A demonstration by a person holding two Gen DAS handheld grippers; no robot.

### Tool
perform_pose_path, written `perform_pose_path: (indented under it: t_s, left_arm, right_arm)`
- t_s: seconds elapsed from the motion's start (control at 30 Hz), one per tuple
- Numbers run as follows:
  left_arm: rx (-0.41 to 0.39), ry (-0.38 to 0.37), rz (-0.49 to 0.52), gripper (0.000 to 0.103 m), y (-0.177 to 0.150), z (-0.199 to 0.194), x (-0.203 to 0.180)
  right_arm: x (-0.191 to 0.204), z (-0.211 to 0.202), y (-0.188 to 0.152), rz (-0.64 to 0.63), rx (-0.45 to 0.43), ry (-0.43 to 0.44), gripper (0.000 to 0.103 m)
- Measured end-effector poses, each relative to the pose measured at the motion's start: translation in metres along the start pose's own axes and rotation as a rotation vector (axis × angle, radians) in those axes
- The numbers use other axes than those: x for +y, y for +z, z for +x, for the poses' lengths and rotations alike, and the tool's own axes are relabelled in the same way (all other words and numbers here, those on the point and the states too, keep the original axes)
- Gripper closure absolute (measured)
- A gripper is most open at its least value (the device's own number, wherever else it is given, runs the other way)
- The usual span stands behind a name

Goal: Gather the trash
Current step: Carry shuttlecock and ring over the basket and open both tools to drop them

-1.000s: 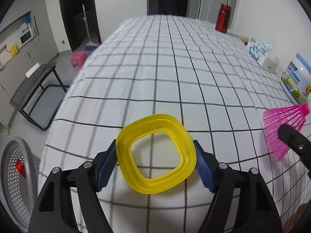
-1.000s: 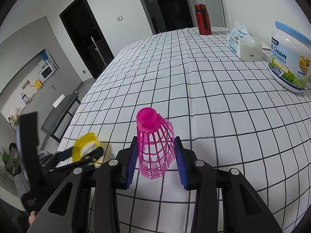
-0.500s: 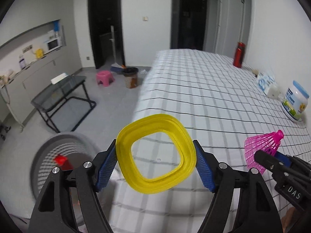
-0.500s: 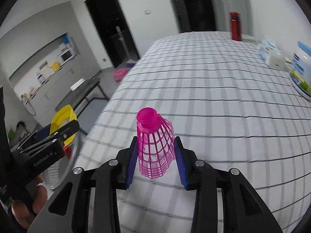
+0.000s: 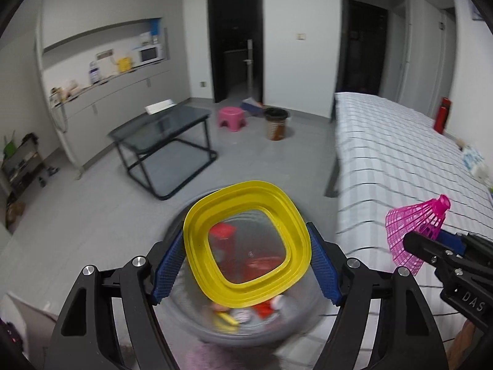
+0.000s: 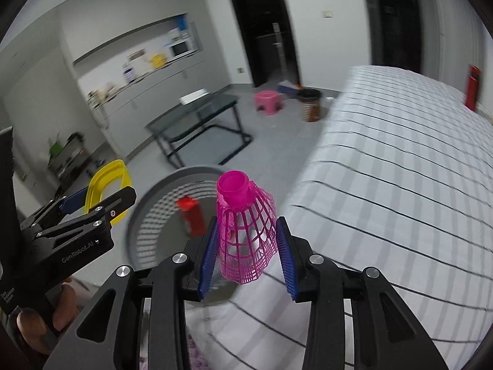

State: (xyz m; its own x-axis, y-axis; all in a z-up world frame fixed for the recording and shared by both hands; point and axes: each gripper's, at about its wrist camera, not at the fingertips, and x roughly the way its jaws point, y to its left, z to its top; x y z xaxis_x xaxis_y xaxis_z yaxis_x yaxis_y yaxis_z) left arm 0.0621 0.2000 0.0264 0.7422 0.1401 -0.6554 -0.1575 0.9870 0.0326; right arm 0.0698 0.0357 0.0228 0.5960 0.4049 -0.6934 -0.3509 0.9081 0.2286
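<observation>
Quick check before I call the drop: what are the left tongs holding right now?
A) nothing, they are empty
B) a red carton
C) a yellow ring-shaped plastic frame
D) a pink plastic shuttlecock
C: in the left wrist view the blue pads of the left tongs press on both sides of the yellow ring-shaped frame, held over the grey mesh basket; the pink shuttlecock sits in the right tongs.

Glossy yellow plastic ring (image 5: 246,243), pink plastic mesh shuttlecock (image 6: 245,231), grey perforated plastic basket (image 6: 154,215), checked cloth tbl cover (image 6: 400,185).
</observation>
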Motion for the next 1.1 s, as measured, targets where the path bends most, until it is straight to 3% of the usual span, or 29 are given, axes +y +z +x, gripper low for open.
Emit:
perform_pose_path:
  t_s: [0.23,0.37,0.67,0.97,1.07,1.1]
  left_arm:
    - [0.019,0.060,-0.045,0.031,-0.001,0.015,0.056]
    - [0.051,0.052,-0.053,0.031,-0.007,0.031,0.060]
    - [0.117,0.022,-0.049,0.029,-0.020,0.066,0.055]
    - [0.159,0.025,-0.064,0.027,-0.029,0.079,0.057]
    - [0.169,0.028,-0.077,0.027,-0.029,0.080,0.059]
    - [0.170,0.029,-0.080,0.026,-0.028,0.080,0.059]
  right_arm:
    - [0.054,0.038,0.021,-0.088,0.027,0.068,0.067]
    - [0.068,0.063,0.021,-0.110,0.066,0.087,0.067]
    - [0.063,0.104,0.011,-0.113,0.156,0.062,0.067]
    - [0.061,0.115,0.003,-0.109,0.171,0.050,0.067]
    - [0.062,0.116,0.004,-0.113,0.169,0.054,0.060]
    - [0.061,0.116,0.005,-0.113,0.166,0.055,0.053]
